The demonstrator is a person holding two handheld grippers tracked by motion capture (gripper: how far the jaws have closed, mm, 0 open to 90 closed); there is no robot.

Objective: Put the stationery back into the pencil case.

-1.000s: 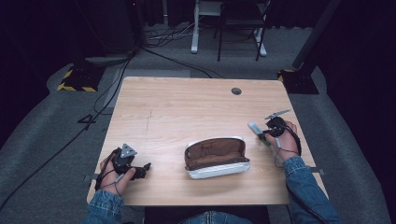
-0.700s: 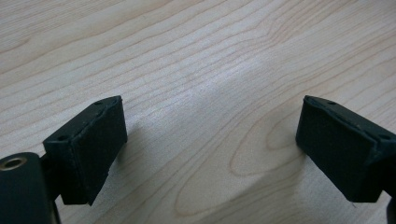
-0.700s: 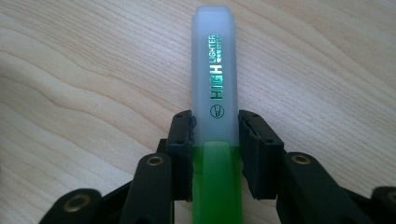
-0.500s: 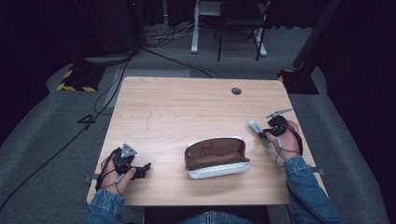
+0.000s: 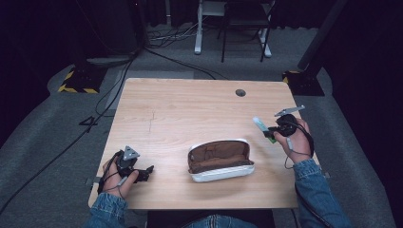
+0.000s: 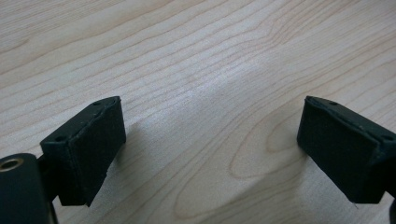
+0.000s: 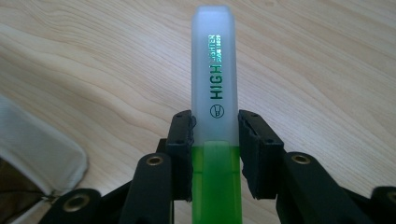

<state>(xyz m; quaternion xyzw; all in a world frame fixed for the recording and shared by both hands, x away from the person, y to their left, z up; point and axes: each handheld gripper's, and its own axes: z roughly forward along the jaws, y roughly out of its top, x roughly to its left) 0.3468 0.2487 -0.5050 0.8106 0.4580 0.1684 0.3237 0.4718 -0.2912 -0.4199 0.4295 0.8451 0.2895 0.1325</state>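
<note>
Right tongs [image 7: 215,154] pinch the green highlighter [image 7: 212,93]; your left tongs [image 6: 210,154] rest spread on the table [image 5: 190,109].

Nearest you, the open pencil case [image 5: 221,161] lies between your hands, left of the right tongs [image 5: 272,134], its long axis running across you. You hold the highlighter clear of the wood, its frosted cap pointing away and left toward the table's middle, green barrel in the pads; your right hand [image 5: 292,135] is the nearer to the case's end.

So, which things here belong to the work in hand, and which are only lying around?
Part of the work:
- green highlighter, clamped in the right gripper
- open pencil case, mid-table
- left gripper, jaws open, resting on the table

Just around:
- cables on the floor
- chair behind the table
</note>
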